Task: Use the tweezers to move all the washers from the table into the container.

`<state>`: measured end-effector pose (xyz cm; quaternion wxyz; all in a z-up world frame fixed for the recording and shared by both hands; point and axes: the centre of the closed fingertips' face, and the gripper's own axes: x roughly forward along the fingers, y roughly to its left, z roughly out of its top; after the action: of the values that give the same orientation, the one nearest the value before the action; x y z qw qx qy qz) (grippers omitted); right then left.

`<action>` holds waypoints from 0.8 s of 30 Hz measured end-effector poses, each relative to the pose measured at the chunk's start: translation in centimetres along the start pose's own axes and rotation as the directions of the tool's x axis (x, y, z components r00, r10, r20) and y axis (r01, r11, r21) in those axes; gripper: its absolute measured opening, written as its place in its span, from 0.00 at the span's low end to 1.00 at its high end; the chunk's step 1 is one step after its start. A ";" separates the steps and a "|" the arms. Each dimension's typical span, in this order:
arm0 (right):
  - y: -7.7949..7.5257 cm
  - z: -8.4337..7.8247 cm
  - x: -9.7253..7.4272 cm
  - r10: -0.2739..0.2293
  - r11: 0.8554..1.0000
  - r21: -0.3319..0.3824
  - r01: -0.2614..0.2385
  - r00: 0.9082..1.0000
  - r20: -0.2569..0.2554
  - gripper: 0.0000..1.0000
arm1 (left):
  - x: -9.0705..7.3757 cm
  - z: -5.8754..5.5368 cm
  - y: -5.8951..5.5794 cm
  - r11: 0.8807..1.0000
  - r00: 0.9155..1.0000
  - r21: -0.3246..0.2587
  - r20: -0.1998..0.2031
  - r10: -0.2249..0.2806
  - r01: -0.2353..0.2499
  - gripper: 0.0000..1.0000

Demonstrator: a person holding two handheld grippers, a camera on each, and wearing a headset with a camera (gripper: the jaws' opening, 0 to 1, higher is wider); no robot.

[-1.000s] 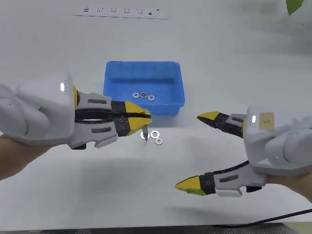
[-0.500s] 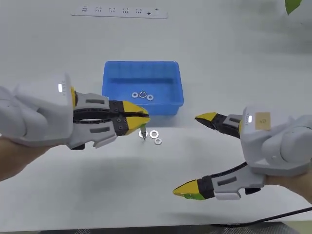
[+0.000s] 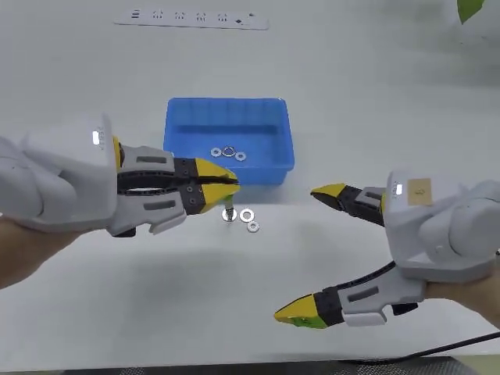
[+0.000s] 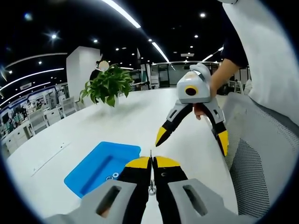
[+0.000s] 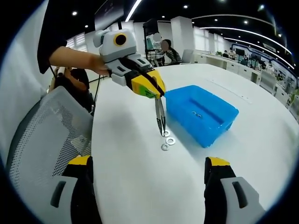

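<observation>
Three washers [image 3: 228, 153] in blue container [image 3: 195, 125]; strip [image 3: 191, 19] markings illegible

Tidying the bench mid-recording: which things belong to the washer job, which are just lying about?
Job: tweezers in the shut left tongs, three washers on the table, blue container holding other washers.
Lying about: power strip, plant, cable.

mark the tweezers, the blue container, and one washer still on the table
tweezers [image 5: 160, 114], right gripper view, mid-shaft.
blue container [image 3: 258, 173], head view, front wall.
washer on the table [image 3: 247, 215], head view, on the ring, middle of three.
</observation>
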<state>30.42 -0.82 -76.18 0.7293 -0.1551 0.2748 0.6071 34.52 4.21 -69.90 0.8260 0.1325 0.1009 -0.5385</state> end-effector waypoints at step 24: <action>-0.3 2.3 2.8 0.052 0.995 -0.084 -0.051 0.999 0.009 0.71 | -0.4 -0.4 -0.8 0.997 0.994 -0.025 -0.070 -0.078 0.077 0.06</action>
<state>31.53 2.58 -76.03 0.7076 -0.1752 0.2490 0.6377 33.63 4.39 -70.26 0.8019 0.1382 0.1412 -0.5639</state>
